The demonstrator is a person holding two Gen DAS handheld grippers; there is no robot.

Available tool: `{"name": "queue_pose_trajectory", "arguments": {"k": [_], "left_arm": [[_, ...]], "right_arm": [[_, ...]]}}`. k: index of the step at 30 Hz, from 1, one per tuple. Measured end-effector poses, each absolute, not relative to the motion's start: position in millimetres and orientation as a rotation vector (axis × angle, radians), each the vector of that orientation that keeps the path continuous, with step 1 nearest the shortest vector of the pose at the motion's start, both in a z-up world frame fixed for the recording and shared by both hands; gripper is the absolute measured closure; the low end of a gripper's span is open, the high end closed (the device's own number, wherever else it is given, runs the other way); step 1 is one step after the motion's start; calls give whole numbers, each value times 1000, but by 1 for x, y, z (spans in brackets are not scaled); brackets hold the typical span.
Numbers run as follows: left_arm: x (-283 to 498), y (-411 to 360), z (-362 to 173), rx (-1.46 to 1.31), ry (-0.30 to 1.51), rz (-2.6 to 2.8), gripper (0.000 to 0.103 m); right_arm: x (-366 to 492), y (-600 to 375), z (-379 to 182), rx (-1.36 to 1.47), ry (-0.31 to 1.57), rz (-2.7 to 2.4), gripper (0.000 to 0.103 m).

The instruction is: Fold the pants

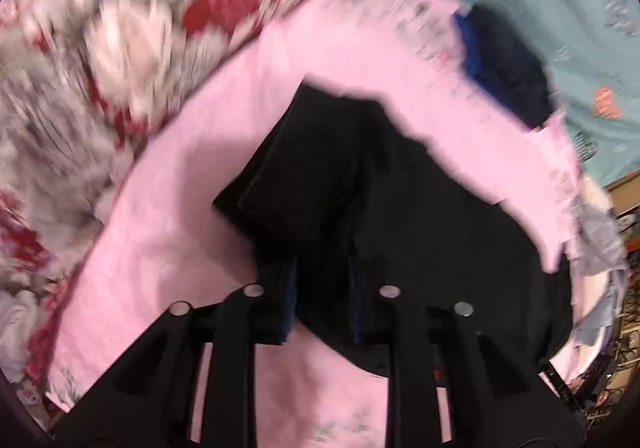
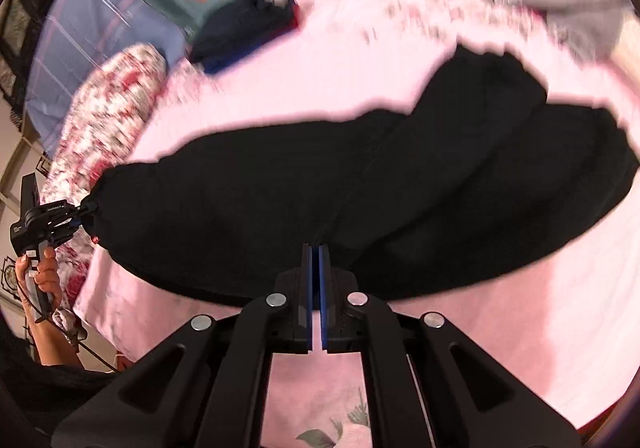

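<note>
**A:** Where are the pants, and how far along are you?

**B:** The black pants point(image 2: 400, 184) lie on the pink sheet point(image 2: 520, 308) of the bed, spread sideways in your right wrist view from about nine o'clock to three o'clock. They look folded lengthwise, one leg over the other, though blur and the dark cloth hide the layers. The crosswise folds appear not yet done.

**A:** What are my fingers doing?

**B:** Your right gripper point(image 2: 319, 252) has its fingers pressed together at the near edge of the cloth, at six o'clock; whether fabric is caught between them, I cannot tell. Your left gripper point(image 1: 322, 272) has its fingers slightly spread with black fabric between them. At nine o'clock in the right view, your left hand point(image 2: 40, 272) holds that gripper at the pants' end.

**A:** What remains?

**B:** Probably bringing one end over the other and flattening.
</note>
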State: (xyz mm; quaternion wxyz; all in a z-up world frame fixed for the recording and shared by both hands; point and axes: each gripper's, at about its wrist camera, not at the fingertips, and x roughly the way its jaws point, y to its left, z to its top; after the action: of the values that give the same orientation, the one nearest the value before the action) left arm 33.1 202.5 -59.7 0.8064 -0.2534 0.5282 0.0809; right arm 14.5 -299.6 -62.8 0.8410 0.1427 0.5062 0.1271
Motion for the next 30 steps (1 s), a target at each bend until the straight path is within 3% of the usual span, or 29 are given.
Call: {"name": "queue_pose_trajectory", "arguments": {"k": [3, 4, 5, 7, 8, 11, 15, 20, 27, 28, 29, 30], "left_arm": [[36, 204, -73, -517, 1165, 176, 68], [36, 204, -66, -508, 1154, 172, 64], [36, 203, -58, -499, 1137, 168, 60], [35, 203, -39, -475, 1086, 183, 29], [34, 202, -28, -452, 1038, 207, 25], [30, 192, 5, -362, 900, 271, 19], [39, 165, 16, -333, 863, 213, 14], [57, 117, -14, -256, 973, 93, 14], [69, 99, -48, -220, 1081, 61, 13], [70, 99, -50, -214, 1089, 64, 13], [70, 100, -52, -209, 1094, 66, 13], [71, 100, -53, -206, 1096, 69, 13]], "right_arm": [[18, -291, -68, 246, 1111, 289, 90], [19, -287, -65, 219, 1120, 309, 74], [19, -284, -56, 176, 1123, 321, 68], [22, -288, -36, 136, 1076, 308, 65], [25, -294, -26, 134, 1038, 290, 59], [45, -313, -5, 70, 900, 115, 38], [105, -313, -13, -76, 832, -65, 31], [193, -314, -58, -136, 975, -194, 31], [218, -353, -75, -5, 1026, -271, 34], [218, -354, -74, 7, 1029, -249, 47], [218, -355, -73, 13, 1032, -245, 71], [217, -358, -71, 16, 1037, -259, 86]]}}
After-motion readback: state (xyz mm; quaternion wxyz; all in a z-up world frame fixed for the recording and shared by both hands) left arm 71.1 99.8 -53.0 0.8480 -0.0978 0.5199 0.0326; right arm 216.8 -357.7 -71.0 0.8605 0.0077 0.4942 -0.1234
